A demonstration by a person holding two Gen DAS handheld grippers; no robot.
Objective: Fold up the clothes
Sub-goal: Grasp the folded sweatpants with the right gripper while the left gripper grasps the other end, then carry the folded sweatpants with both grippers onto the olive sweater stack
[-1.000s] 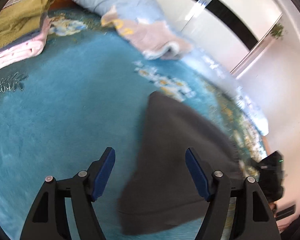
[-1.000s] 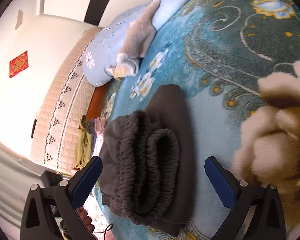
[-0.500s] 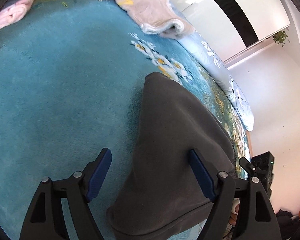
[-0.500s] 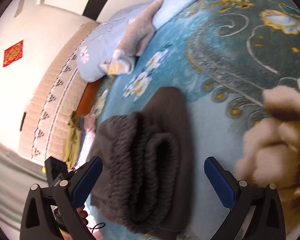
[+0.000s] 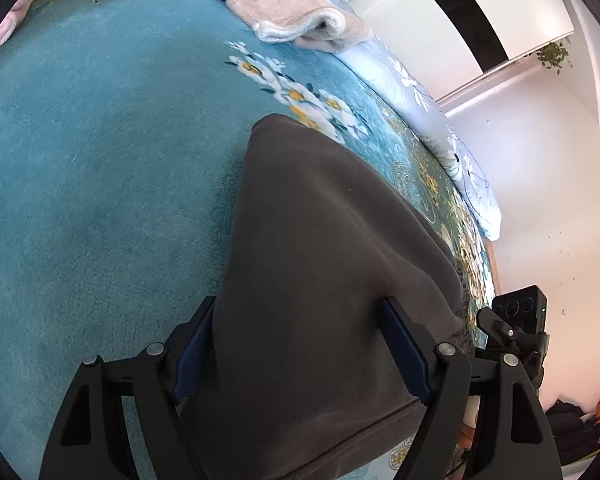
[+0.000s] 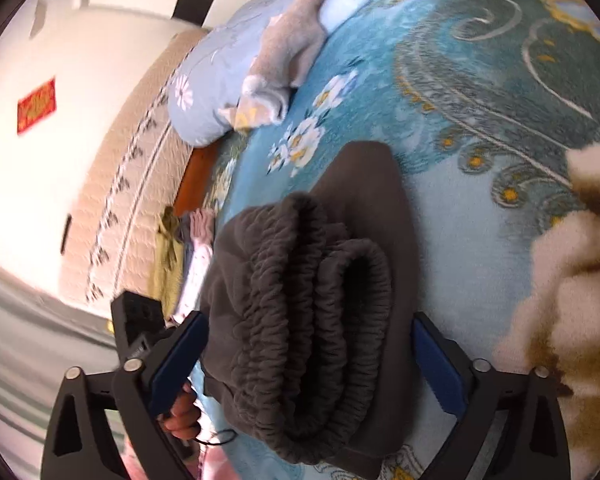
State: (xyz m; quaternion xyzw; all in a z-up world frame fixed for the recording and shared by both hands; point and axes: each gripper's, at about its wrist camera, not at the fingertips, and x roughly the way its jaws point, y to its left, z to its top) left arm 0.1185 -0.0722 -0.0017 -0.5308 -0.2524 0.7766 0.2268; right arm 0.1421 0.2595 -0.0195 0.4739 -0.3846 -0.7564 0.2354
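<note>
Teal floral bedspread [image 5: 100, 168] — folded dark grey trousers [image 5: 320, 280] lie near its edge.
Left gripper [image 5: 300, 354] spread wide, straddling trousers; right gripper [image 6: 306, 360] closing around the elastic waistband — pads not pressing.

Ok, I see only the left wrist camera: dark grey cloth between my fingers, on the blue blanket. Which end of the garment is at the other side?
Observer: The elastic waistband. The dark grey trousers are folded, so two gathered bands lie one against the other there.
Operator: Is the other gripper at that end?
Observer: Yes. The right gripper straddles the waistband end; its jaws are closing, and the pads do not visibly press on the cloth.
Operator: Are other clothes near?
Observer: Olive and pink clothes lie at the bed's edge, against a quilted headboard.
</note>
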